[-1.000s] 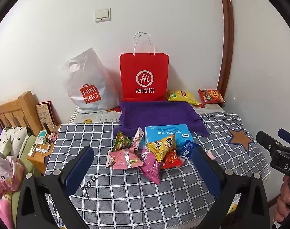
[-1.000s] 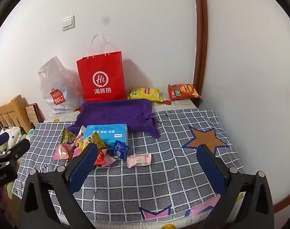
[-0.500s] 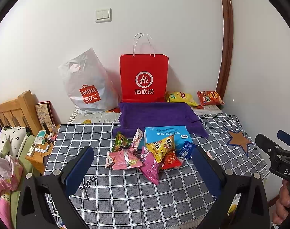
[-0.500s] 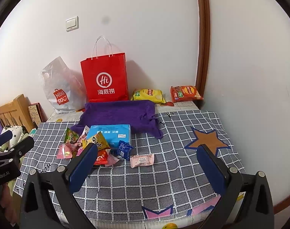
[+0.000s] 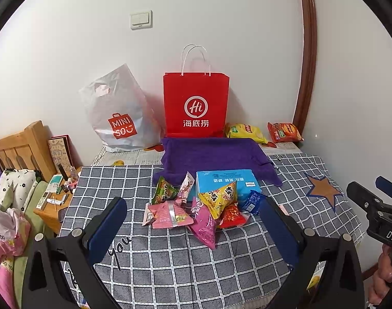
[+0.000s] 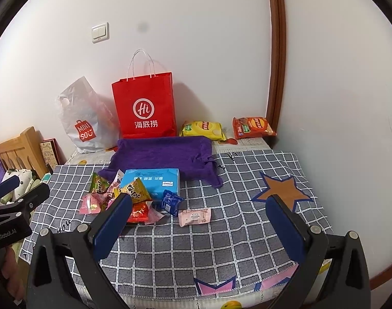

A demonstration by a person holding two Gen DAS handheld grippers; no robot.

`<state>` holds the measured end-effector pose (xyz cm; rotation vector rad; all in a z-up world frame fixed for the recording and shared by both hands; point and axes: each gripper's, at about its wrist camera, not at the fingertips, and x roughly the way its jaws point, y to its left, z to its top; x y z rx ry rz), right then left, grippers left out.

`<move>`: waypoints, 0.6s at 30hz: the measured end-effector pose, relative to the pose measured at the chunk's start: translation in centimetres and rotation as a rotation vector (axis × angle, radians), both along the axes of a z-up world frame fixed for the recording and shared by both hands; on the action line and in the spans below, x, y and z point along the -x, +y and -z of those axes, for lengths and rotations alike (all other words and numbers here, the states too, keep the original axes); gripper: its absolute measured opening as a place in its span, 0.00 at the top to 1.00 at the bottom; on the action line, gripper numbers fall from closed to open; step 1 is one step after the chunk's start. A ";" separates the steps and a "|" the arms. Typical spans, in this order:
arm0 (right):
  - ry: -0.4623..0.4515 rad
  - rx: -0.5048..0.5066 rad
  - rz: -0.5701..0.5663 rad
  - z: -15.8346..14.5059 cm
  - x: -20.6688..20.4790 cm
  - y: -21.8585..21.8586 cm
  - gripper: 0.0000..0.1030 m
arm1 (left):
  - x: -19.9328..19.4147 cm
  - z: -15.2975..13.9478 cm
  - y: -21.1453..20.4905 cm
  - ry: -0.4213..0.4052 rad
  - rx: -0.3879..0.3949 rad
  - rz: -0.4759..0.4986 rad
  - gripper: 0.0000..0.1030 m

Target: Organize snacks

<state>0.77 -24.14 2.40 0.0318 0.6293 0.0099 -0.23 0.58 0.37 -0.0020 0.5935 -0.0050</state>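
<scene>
Crinkly foil snack packets (image 5: 196, 206) heaped mid checked grey tablecloth (image 5: 170, 262), beside light-blue box (image 5: 225, 182), in front of purple towel (image 5: 211, 154). Left gripper (image 5: 193, 221) & right gripper (image 6: 201, 221) both wide open, empty, hovering short of pile. Step: approach, prob. first pick. Next: lower onto one packet, close gently.

A light switch (image 5: 141, 19) sits on the white wall above a wooden headboard (image 5: 20, 149), a cluttered bedside table (image 5: 51, 207) and a dark wooden door frame (image 5: 306, 51).
</scene>
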 end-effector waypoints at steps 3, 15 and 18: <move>-0.003 0.000 -0.002 -0.1 0.0 0.2 0.01 | 0.0 0.0 0.1 -0.002 0.001 -0.002 0.00; -0.008 -0.005 -0.001 -0.2 0.2 0.0 0.01 | -0.1 -0.1 0.3 -0.002 0.003 -0.002 0.00; -0.007 -0.004 -0.003 -0.2 0.2 0.1 0.01 | -0.1 -0.1 0.3 -0.002 0.003 -0.002 0.00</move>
